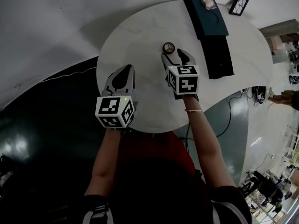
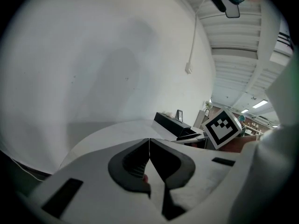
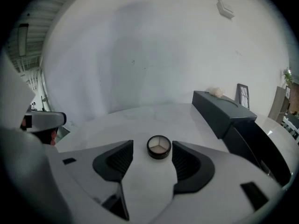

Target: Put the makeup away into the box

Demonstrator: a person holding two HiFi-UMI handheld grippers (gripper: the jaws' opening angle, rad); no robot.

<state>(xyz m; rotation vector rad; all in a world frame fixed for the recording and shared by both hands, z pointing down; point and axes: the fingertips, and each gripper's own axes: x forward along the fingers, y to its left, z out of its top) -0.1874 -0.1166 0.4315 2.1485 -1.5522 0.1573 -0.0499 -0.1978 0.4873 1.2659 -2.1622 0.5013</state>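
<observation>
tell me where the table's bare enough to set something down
Bare: the left part of the table, from the round compact out to the rim, and the strip between left gripper and right gripper. Crowded: the right side, taken by the long dark box and small frame.

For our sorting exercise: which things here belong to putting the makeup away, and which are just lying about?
Job: round makeup compact, dark box, open right gripper.
Lying about: small frame, white lump on the box.
</observation>
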